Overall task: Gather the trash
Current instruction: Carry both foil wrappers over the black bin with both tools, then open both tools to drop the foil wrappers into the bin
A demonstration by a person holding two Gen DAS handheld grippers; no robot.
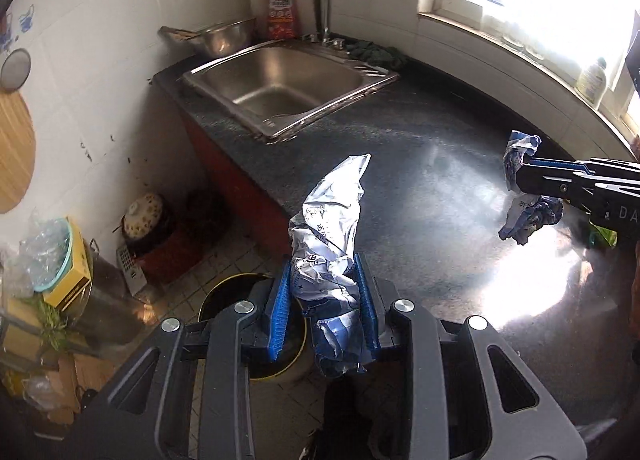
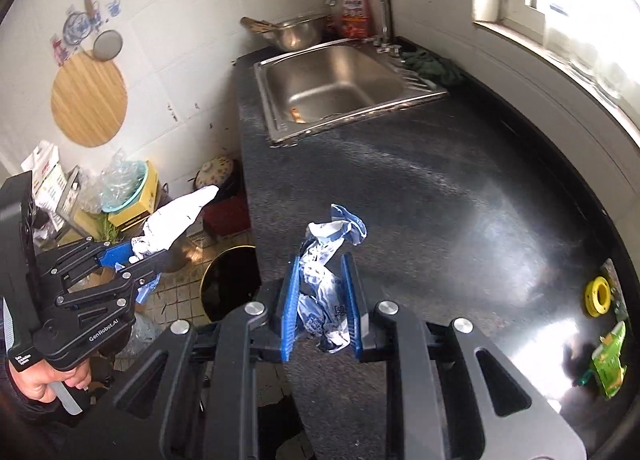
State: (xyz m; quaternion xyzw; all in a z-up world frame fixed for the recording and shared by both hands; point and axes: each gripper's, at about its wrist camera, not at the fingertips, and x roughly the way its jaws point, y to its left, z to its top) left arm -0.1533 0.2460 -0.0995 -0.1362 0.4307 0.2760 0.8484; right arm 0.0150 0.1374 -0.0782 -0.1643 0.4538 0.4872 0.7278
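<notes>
Sunlight is falling on a dark stone counter (image 2: pixel 440 196) in a small kitchen, with a steel sink (image 2: pixel 332 80) at the far end, and I am working near its edge. I am holding a crumpled white and blue wrapper (image 1: pixel 332 244) in my left gripper (image 1: pixel 326 312), the blue pads closed against it from both sides, so it is standing up out of the jaws. My right gripper (image 2: pixel 322 308) is pinching a second crumpled wrapper (image 2: pixel 326 280) in the same way. Below the counter edge, on the tiled floor, a round dark bin with a yellow rim (image 2: pixel 230 280) is waiting, and I think I am carrying both pieces there, the left one already being over it. A green packet (image 2: pixel 610 358) and a yellow ring (image 2: pixel 598 296) are lying on the counter at the right, probably to collect afterwards
</notes>
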